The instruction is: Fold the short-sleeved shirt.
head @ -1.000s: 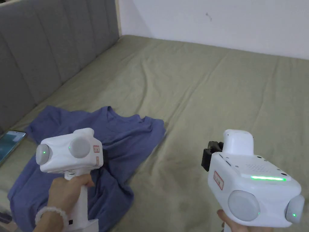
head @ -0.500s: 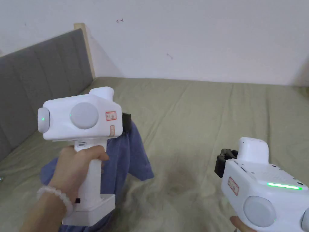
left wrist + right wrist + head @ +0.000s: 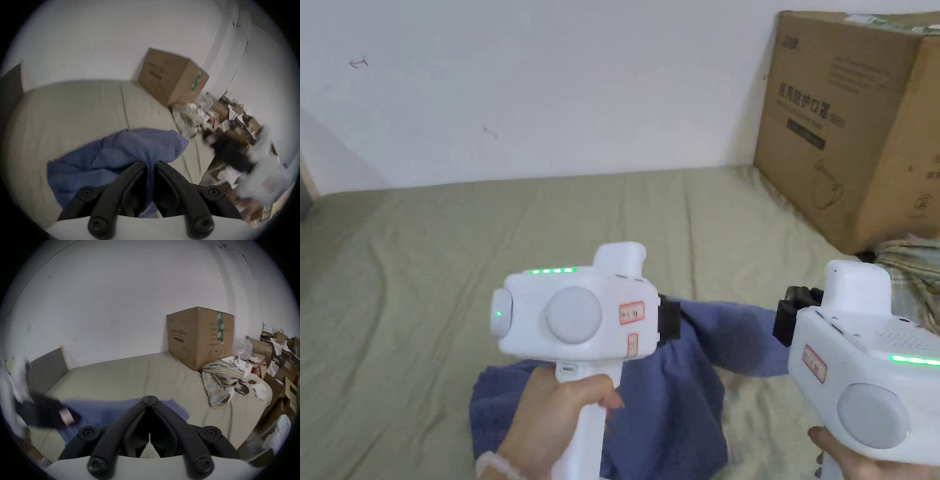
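One blue shirt (image 3: pixel 123 155) is pinched in the left tongs (image 3: pixel 150 164); right tongs (image 3: pixel 150 400) closed, empty. One cardboard box (image 3: pixel 199 335) stands on the olive-sheeted bed (image 3: pixel 487 250), against a white wall (image 3: pixel 550 81).

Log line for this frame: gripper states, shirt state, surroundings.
left gripper: shut on blue shirt, bunched | right gripper: shut, empty | shirt: unfolded, on bed | cardboard box: bed's far corner

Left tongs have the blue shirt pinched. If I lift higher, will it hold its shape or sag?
Likely sag: the blue shirt already bunches and drapes in soft folds from the left tongs. Probably light, since one small pinch carries it. The free end may drag on the bed sheet.
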A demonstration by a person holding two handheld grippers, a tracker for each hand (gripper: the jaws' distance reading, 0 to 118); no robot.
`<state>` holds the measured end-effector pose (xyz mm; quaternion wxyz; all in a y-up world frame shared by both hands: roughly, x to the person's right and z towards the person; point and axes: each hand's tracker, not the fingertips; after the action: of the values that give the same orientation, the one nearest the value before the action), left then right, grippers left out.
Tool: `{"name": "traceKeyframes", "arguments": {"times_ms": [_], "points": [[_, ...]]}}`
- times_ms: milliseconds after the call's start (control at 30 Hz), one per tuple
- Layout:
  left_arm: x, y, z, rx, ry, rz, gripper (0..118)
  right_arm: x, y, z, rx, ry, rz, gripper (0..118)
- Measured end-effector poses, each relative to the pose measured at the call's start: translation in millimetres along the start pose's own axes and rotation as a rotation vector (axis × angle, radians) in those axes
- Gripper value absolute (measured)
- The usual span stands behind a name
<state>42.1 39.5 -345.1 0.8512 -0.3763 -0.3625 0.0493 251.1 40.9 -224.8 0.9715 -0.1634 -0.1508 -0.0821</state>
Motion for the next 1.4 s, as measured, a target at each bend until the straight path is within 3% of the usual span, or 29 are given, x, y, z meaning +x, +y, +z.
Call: {"name": "traceKeyframes", "arguments": {"times_ms": [167,333,367,400,433,467,500,533,667,733,833,1000,1133,1267,1300,1333,1367,1400], "points": [[-11.8,-87.6,-87.1,-0.279,0.044,0.051,3,23.2,-13.5,-4.6,-0.045,-0.04,-0.026,1],[-8.0,-114.7,-103.3,-0.303,0.069,0.039,4,24.9,-23.0,-11.5,-0.098,-0.035,-0.035,1],[-9.3,-114.4,-102.0,-0.298,0.066,0.036,11,23.0,-24.3,-12.2,-0.106,-0.031,-0.029,1],[-10.7,-113.4,-100.1,-0.298,0.063,0.037,24,21.1,-25.6,-12.5,-0.109,-0.028,-0.024,1],[-12.2,-111.5,-96.0,-0.295,0.061,0.043,48,18.6,-26.5,-13.5,-0.115,-0.022,-0.019,0],[-12.6,-107.0,-91.2,-0.295,0.057,0.048,89,15.8,-27.2,-14.7,-0.121,-0.015,-0.015,1],[-14.5,-105.6,-87.6,-0.294,0.053,0.058,109,13.2,-27.8,-15.8,-0.124,-0.009,-0.013,0],[-16.8,-104.3,-80.8,-0.287,0.049,0.067,113,9.6,-28.4,-16.5,-0.13,0.0,-0.011,1],[-31.8,-87.7,-43.9,-0.221,0.07,0.071,107,-6.4,-29.0,-18.5,-0.142,0.04,0.013,1],[-45.2,-80.4,-18.3,-0.161,0.106,0.083,91,-15.6,-28.9,-19.5,-0.148,0.063,0.027,0],[-68.1,-85.7,16.5,-0.101,0.17,0.133,2,-29.1,-30.8,-20.9,-0.156,0.101,0.035,0],[-109.6,-136.6,42.0,-0.166,0.324,0.145,0,-52.8,-39.7,-25.1,-0.181,0.152,0.068,1],[-142.4,-167.8,53.4,-0.151,0.296,0.348,0,-68.8,-47.7,-32.0,-0.218,0.19,0.073,1],[-157.9,-164.4,57.1,-0.149,0.334,0.345,1,-81.7,-49.5,-38.4,-0.238,0.204,0.118,1],[-160.1,-162.5,57.5,-0.143,0.347,0.335,10,-83.3,-48.9,-40.0,-0.238,0.205,0.121,1],[-162.6,-160.1,58.0,-0.133,0.365,0.327,31,-84.9,-48.0,-42.0,-0.241,0.205,0.124,1],[-164.1,-157.1,57.3,-0.139,0.366,0.327,71,-86.3,-47.1,-44.4,-0.245,0.206,0.124,1],[-165.2,-155.4,55.7,-0.145,0.366,0.328,98,-86.9,-46.8,-46.3,-0.248,0.208,0.122,0]]}}
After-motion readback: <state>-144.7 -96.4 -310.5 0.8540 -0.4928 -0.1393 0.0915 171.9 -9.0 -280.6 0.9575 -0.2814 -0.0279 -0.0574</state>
